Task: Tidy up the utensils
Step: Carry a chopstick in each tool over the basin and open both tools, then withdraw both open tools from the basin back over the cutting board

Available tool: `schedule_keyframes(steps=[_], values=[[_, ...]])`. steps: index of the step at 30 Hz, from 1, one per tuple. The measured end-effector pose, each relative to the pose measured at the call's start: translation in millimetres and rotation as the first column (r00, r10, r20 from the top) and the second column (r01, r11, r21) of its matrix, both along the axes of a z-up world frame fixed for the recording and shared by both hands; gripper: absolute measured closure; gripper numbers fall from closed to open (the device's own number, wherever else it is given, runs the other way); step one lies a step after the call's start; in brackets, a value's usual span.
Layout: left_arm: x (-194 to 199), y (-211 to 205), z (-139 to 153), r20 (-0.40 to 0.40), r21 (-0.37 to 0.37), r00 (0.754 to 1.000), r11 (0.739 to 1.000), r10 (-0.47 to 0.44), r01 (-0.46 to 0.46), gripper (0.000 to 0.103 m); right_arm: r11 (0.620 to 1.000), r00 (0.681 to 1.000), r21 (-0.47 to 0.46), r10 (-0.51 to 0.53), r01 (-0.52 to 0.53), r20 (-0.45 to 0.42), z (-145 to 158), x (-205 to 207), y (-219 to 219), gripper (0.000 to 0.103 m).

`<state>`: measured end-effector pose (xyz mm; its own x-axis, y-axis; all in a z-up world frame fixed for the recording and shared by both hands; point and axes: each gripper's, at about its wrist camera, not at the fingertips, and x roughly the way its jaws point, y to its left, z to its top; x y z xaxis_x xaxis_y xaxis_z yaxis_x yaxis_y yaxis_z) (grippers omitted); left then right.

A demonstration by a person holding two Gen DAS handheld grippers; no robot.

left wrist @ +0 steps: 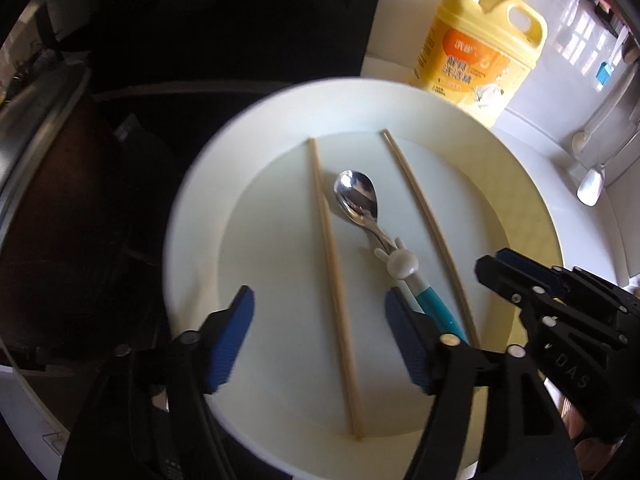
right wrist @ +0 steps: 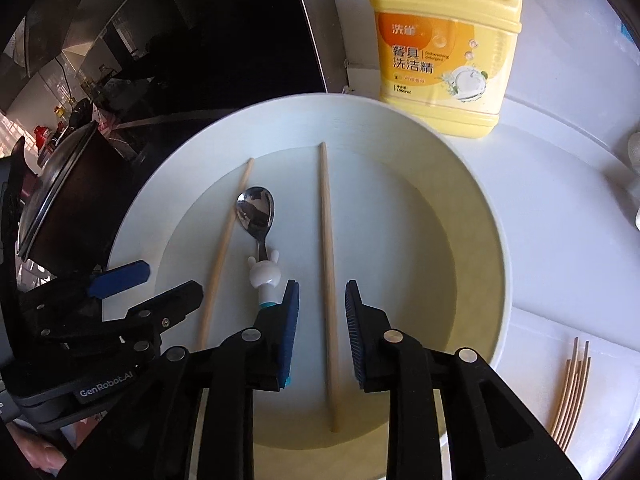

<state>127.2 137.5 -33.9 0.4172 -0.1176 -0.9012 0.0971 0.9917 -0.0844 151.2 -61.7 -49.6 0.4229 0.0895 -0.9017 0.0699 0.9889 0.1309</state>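
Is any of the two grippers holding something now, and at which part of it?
Nothing is held. The left gripper is open around one chopstick; the right gripper is open around the other chopstick. Both lie free on the plate.

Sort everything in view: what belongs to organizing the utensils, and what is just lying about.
Job:
- two loose wooden chopsticks
- steel spoon with teal bunny handle
- round white plate
- bundle of wooden chopsticks

Lying about:
- yellow dish-soap jug
- dark lidded pot
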Motion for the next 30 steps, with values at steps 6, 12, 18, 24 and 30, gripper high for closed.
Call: schedule_keyframes(steps=[6, 12, 18, 24, 30], values=[[-8.1, 4.5, 8.4, 0.013, 0.025, 0.999, 0.999, 0.031, -0.031, 0.025, 1.0, 1.0, -0.004, -0.012, 0.012, 0.022, 9.7, -10.7, -3.9, 0.07], [-14.6, 5.2, 15.9, 0.007, 0.015, 1.0, 0.999, 0.029, -0.029, 0.019, 1.0, 0.999, -0.02, -0.004, 0.005, 0.047, 20.7, -19.3, -0.6, 0.056], [-26.2, 5.4, 28.8, 0.024, 0.003, 1.0, 1.0, 0.014, -0.014, 0.013, 0.999, 0.996, -0.019, -0.039, 0.04, 0.08, 35.9, -38.5, -2.5, 0.045], [-45.0, -4.5, 39.1, 0.059, -0.001, 0.997, 0.999, -0.051, 0.051, 0.009, 0.996, 0.991, -0.036, -0.082, 0.086, 0.105, 49.4, -73.7, -8.6, 0.04], [-61.6, -23.2, 41.5, 0.075, -0.006, 0.986, 0.989, -0.15, 0.151, 0.008, 0.976, 0.972, -0.059, -0.2, 0.208, 0.124, 53.6, -122.2, -24.0, 0.04]])
